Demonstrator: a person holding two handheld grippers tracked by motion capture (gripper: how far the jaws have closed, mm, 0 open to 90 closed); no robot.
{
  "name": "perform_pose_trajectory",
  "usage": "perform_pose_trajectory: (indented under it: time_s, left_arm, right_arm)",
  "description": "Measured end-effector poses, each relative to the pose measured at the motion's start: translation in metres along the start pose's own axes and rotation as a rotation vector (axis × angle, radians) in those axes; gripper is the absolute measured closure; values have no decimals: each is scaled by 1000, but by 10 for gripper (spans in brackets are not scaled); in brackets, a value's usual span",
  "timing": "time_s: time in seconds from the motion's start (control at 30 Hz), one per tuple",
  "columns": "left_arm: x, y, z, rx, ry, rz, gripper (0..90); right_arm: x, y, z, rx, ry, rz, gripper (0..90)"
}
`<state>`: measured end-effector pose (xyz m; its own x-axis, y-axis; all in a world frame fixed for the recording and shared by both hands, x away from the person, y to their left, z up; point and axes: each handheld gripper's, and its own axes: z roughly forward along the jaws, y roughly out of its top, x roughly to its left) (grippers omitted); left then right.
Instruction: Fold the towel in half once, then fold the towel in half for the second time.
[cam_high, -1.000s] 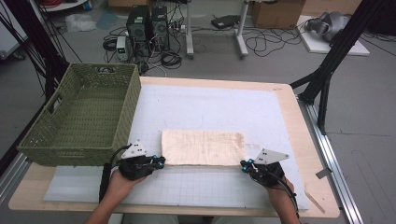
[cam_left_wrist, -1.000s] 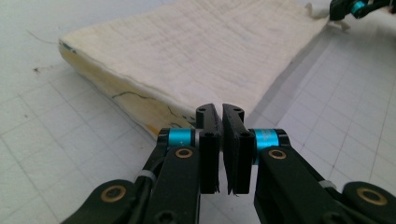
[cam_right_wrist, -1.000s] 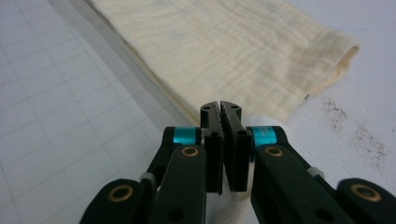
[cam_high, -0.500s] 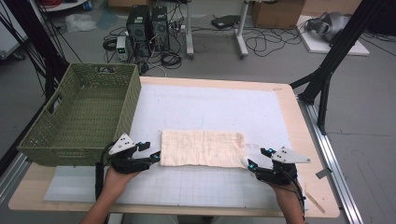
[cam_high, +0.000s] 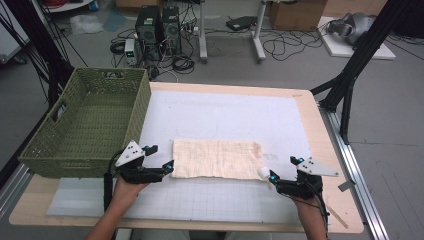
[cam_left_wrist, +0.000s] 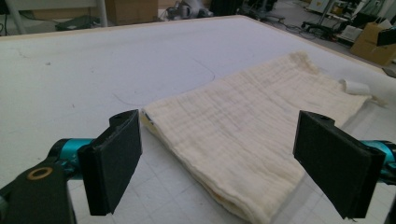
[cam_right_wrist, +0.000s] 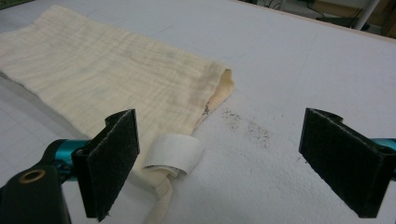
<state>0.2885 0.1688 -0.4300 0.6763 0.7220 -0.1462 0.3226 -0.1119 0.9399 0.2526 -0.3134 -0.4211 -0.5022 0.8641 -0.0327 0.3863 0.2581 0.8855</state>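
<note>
The folded cloth (cam_high: 217, 159) lay flat on the mat (cam_high: 225, 115), near the front edge, its long axis running left to right between the two hands. The left gripper (cam_high: 159, 161) sat just off the cloth's left end and the right gripper (cam_high: 284, 167) just off its right end, about equally near. Both had just been opening; their jaws stood spread, pinching nothing. The basket (cam_high: 85, 125) stood left of the cloth.

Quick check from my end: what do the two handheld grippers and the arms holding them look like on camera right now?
Both are black handheld units. The left gripper and right gripper each carry a grey three-cornered plate on top, teal-blue accents near the jaws, and a black cable trailing back along the forearm. The jaw pads are flat, black, rectangular foam-like blocks on teal stems. Forearms are bare, without sleeves.
</note>
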Motion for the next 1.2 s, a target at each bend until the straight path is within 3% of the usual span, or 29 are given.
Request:
perform_pose_trajectory:
  time_s: [0.33, 0.73, 1.0, 1.07, 1.2]
  left_arm:
    - [0, 0, 1, 12, -4, 3, 173]
    - [5, 0, 2, 12, -10, -8, 178]
    - [3, 4, 4, -8, -19, -72, 151]
    - [1, 5, 5, -6, -43, -61, 151]
    - [-1, 9, 9, 2, -43, -53, 151]
  right_arm:
    - [1, -1, 4, 18, -8, -12, 115]
    - [-3, -2, 4, 12, -21, 14, 115]
    - [-3, -3, 5, 15, -14, 8, 115]
    - [-3, -3, 5, 9, -11, 11, 115]
    - [-3, -2, 6, 16, 12, 29, 116]
